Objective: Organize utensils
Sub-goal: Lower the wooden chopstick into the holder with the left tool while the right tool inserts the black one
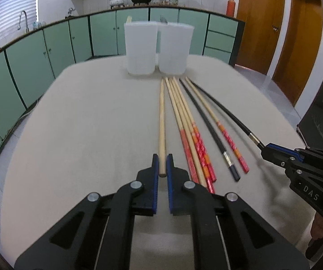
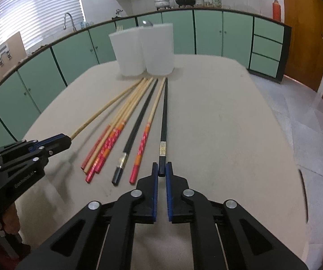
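Several chopsticks lie in a fan on the grey table (image 1: 82, 123). My left gripper (image 1: 162, 160) is shut on the near end of a plain wooden chopstick (image 1: 162, 121); it also shows in the right wrist view (image 2: 68, 140), with that chopstick (image 2: 103, 112). My right gripper (image 2: 162, 168) is shut on the near end of a black chopstick (image 2: 164, 117); it shows in the left wrist view (image 1: 265, 149) with the black chopstick (image 1: 224, 110). Between them lie red-handled wooden chopsticks (image 1: 197, 144) and a second black chopstick (image 1: 208, 126). Two white translucent containers (image 1: 140, 47) (image 1: 174, 47) stand at the far end.
Utensil tips stick out of the containers' tops. Green cabinets (image 1: 37, 54) run behind the table with a sink tap at the left. Wooden doors (image 1: 296, 45) are at the right. A dark case (image 1: 321, 117) stands beside the table's right edge.
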